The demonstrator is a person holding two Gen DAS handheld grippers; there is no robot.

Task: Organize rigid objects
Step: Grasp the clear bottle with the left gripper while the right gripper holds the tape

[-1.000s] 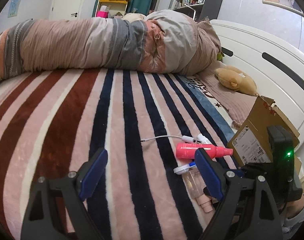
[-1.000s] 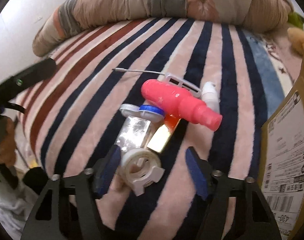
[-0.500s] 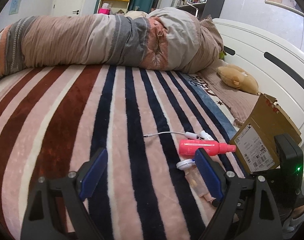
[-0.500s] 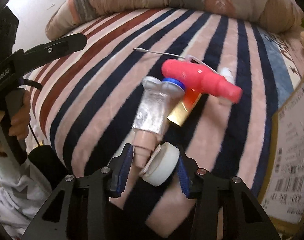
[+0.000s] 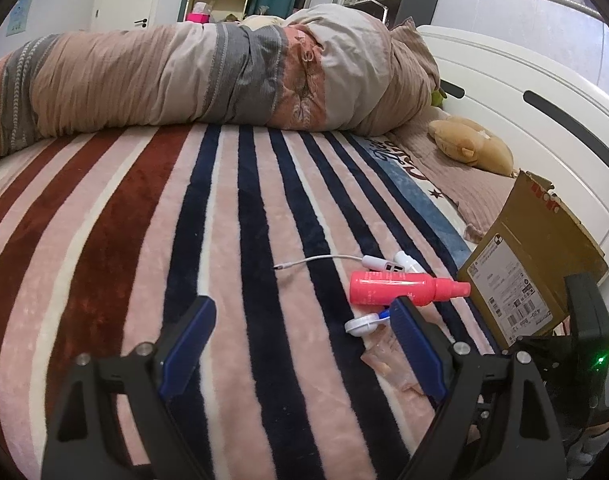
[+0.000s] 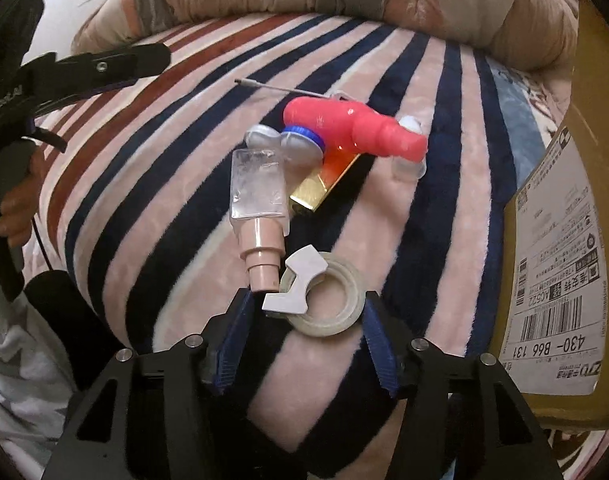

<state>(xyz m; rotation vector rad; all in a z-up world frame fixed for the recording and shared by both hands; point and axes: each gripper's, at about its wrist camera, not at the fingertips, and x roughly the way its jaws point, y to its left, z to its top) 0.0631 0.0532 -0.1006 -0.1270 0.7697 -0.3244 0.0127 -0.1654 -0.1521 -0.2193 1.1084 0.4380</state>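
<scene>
Tape roll (image 6: 324, 300) with its white dispenser clip lies flat on the striped blanket (image 6: 384, 208) between the blue pads of the right gripper (image 6: 304, 316), whose jaws stand apart with a gap on each side, not clamping it. Half a second ago those jaws were narrow and pinched the roll on edge; since then they have spread and the roll has dropped onto its side.

Just beyond the roll, touching the clip or nearly so, is the peach nozzle of the clear bottle (image 6: 258, 188). Past that sit a blue-and-white cap (image 6: 302, 142), a gold bar (image 6: 324, 184) and the pink spray bottle (image 6: 344, 124), bunched together, with a thin white cable (image 6: 280, 88) running off behind. A cardboard box (image 6: 556, 240) with a shipping label stands close on the right.

Over on the left, the left gripper (image 5: 300, 344) hangs with jaws wide and nothing between them, much as before. Its right pad partly hides the clear bottle (image 5: 388, 360); the pink spray bottle (image 5: 400, 288) lies ahead, next to the box (image 5: 532, 264). A rolled duvet (image 5: 208, 80) and a tan plush toy (image 5: 468, 144) sit farther up the bed.
</scene>
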